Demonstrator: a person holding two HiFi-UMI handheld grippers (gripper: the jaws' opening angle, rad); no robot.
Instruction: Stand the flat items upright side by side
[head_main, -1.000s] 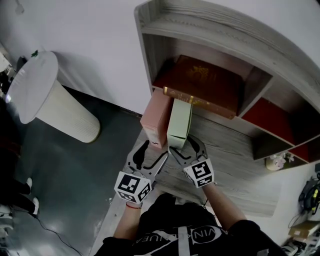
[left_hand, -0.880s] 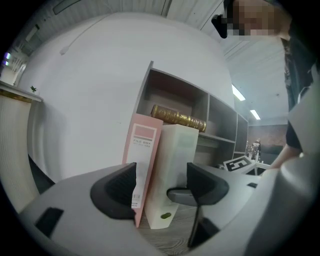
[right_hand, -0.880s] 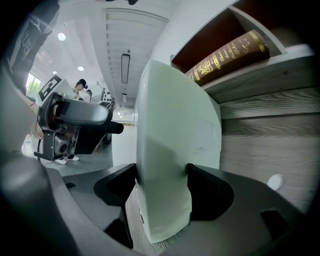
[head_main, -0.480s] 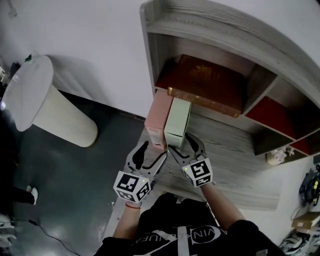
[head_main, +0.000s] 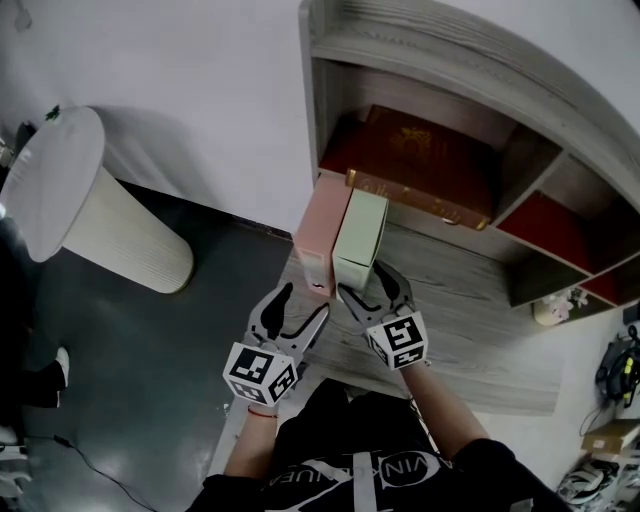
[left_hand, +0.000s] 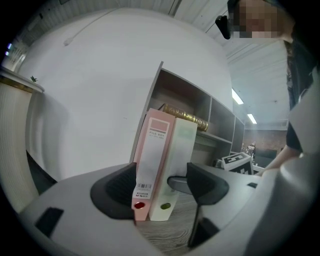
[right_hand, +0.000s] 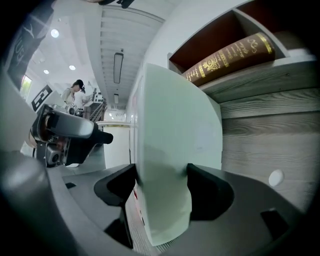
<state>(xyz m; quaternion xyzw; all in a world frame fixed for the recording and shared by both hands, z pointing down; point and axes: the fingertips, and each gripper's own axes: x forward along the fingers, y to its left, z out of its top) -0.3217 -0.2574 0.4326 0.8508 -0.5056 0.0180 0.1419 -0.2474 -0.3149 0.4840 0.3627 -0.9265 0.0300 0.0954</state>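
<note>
Two file boxes stand upright side by side on the grey wooden desk (head_main: 470, 330), a pink file box (head_main: 320, 235) on the left and a pale green file box (head_main: 358, 240) touching it on the right. My right gripper (head_main: 371, 291) is shut on the green box's near end, and in the right gripper view the green box (right_hand: 175, 150) fills the space between the pads. My left gripper (head_main: 297, 312) hovers open just short of the pink box. Ahead of its jaws in the left gripper view stand the pink box (left_hand: 152, 160) and the green box (left_hand: 178, 160).
A dark red book with a gold edge (head_main: 420, 160) lies flat in the shelf unit (head_main: 420, 40) behind the boxes. A white cylindrical bin (head_main: 90, 210) stands on the dark floor at the left. A small white object (head_main: 555, 308) sits at the desk's right.
My left gripper has drawn slightly away from the pink box, still open. The right gripper keeps its hold on the green box, which stays upright.
</note>
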